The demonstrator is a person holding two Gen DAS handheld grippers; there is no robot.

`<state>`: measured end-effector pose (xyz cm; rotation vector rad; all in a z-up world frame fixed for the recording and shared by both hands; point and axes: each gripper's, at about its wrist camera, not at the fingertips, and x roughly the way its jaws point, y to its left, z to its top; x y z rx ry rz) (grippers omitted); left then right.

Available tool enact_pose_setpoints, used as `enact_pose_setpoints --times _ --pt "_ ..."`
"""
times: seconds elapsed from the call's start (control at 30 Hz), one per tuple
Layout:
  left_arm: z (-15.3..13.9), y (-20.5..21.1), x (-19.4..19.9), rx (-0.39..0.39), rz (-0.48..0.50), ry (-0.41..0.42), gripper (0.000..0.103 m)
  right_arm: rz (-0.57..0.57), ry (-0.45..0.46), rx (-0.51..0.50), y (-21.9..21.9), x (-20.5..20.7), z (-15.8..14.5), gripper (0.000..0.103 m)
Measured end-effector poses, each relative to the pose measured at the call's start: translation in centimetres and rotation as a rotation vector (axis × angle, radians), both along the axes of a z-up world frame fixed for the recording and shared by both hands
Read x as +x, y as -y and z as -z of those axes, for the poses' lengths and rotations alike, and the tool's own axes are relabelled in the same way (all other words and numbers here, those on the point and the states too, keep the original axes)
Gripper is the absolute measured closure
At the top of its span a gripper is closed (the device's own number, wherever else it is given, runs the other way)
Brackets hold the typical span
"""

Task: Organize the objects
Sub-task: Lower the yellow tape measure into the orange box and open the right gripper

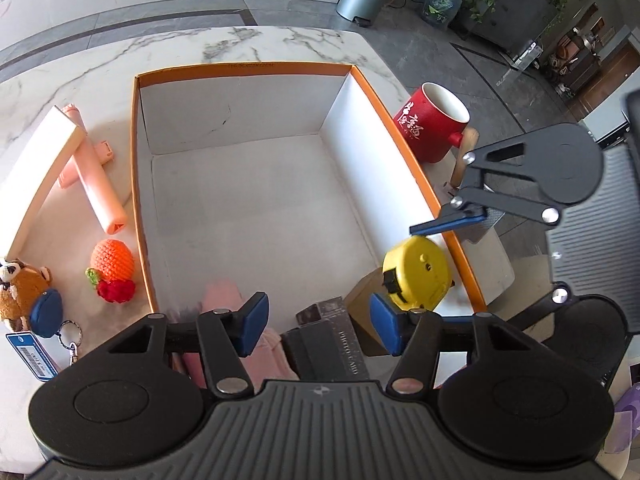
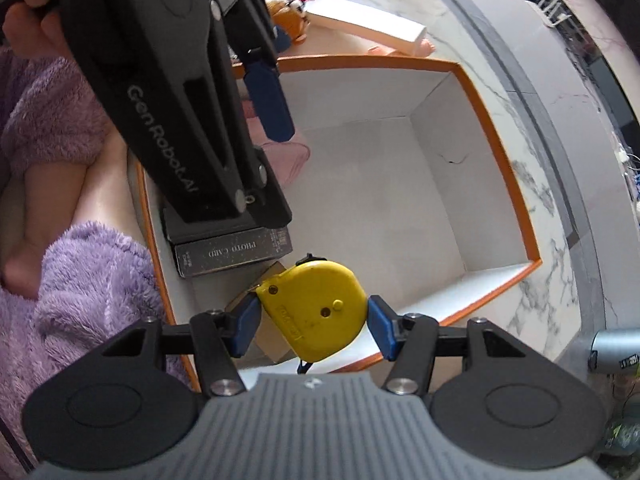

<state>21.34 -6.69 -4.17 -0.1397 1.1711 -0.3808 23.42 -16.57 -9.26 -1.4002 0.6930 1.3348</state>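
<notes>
An orange-rimmed white box (image 1: 248, 68) stands on the marble table. In its near corner lie a pink cloth (image 1: 224, 294), a black photo-card box (image 1: 340, 344) and a small brown carton (image 1: 362, 296). My left gripper (image 1: 319, 326) hangs open above the black box, its pads touching nothing. My right gripper (image 2: 314, 330) is shut on a yellow tape measure (image 2: 316, 308), one blue pad on each side of it. It holds the tape above the brown carton (image 2: 248, 300), just inside the box's right wall. In the left wrist view the tape measure (image 1: 418, 276) shows at the right.
Left of the box lie a white lid (image 1: 44, 168), pink tubes (image 1: 100, 184), a crocheted orange (image 1: 112, 260), a plush bear (image 1: 20, 288) and a blue key fob (image 1: 47, 314). A red mug (image 1: 434, 120) stands right of it. A purple fleece sleeve (image 2: 80, 280) is close by.
</notes>
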Motion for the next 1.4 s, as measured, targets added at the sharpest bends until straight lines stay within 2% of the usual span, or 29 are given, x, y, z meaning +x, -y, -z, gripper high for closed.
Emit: enact_pose_setpoints --times 0.17,0.37,0.6,0.8,0.9,0.97,1.0,1.1,1.3,1.4 --pt "-0.1 -1.3 0.4 -0.01 -0.011 0.017 0.038 -0.044 -0.046 -0.14 -2.1 0.9 2.4 0.043" --pt "0.3 -2.1 1.1 -0.022 -0.008 0.017 0.038 -0.095 -0.071 -0.244 -3.2 1.1 4.6 0.043" --pt "0.7 -2.3 1.6 -0.042 0.001 0.013 0.038 -0.106 -0.106 -0.295 -3.9 1.5 5.1 0.043" --pt "0.7 -2.6 1.8 -0.038 0.012 0.023 0.038 -0.055 -0.151 -0.228 -4.6 2.8 2.4 0.039" --pt "0.7 -2.5 1.9 -0.012 0.018 0.035 0.038 0.011 -0.101 -0.16 -5.4 4.2 1.5 0.055" --pt "0.8 -2.6 2.0 -0.005 0.021 0.035 0.038 0.039 -0.045 -0.15 -5.9 4.8 2.2 0.08" --pt "0.9 -2.5 2.1 -0.006 0.023 0.033 0.038 0.039 -0.027 -0.164 -6.2 5.0 2.8 0.083" --pt "1.0 -2.5 2.0 -0.003 0.03 0.032 0.038 0.002 0.006 -0.227 -6.7 4.9 5.0 0.086" --pt "1.1 -2.5 2.1 -0.006 0.035 0.029 0.038 -0.03 -0.03 -0.355 -7.3 5.3 8.2 0.089" --pt "1.1 -2.6 2.2 -0.007 0.034 0.026 0.038 -0.041 -0.061 -0.395 -7.4 5.2 8.7 0.095"
